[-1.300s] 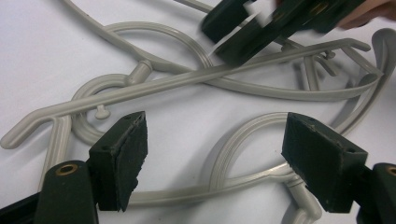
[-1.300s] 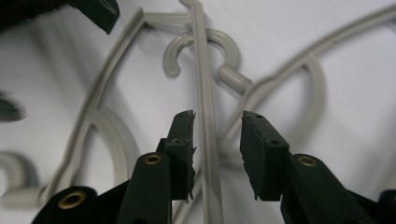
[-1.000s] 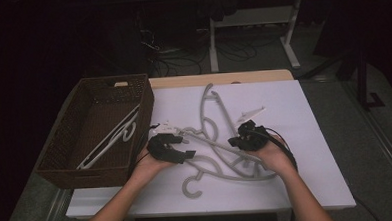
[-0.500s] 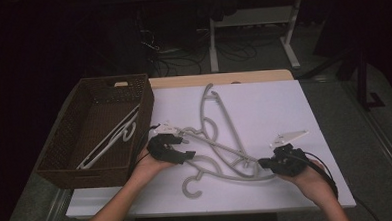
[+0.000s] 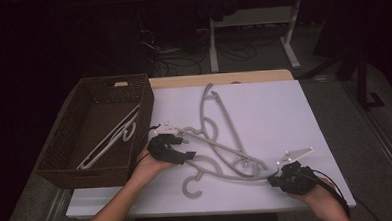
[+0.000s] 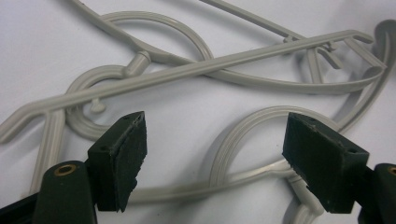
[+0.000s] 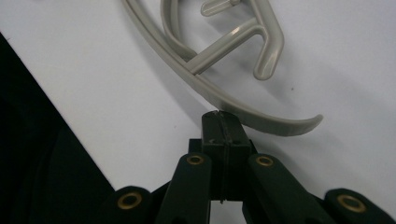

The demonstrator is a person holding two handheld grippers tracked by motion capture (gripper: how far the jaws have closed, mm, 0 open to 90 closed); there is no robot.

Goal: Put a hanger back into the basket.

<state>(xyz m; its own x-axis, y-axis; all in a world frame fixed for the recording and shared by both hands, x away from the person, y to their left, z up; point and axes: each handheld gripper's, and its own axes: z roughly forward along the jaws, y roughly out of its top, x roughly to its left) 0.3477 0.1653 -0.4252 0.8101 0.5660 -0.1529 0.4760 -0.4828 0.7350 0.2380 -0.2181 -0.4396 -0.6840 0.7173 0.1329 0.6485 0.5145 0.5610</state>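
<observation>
Several grey plastic hangers lie tangled on the white table top. My left gripper rests at their left end with its jaws open. In the left gripper view the pads stand wide apart over a hanger's curved hook, touching nothing. My right gripper is low at the table's near right, jaws shut and empty. In the right gripper view its tips sit right at the tapered end of a hanger arm; I cannot tell whether they touch it.
A dark wicker basket stands at the table's left with white hangers lying inside. The table's near edge runs just left of my right gripper. Desk legs and cables sit on the dark floor beyond.
My right gripper has moved from the middle of the hanger pile to the near right corner area of the table. The left gripper and the hangers have stayed put.
</observation>
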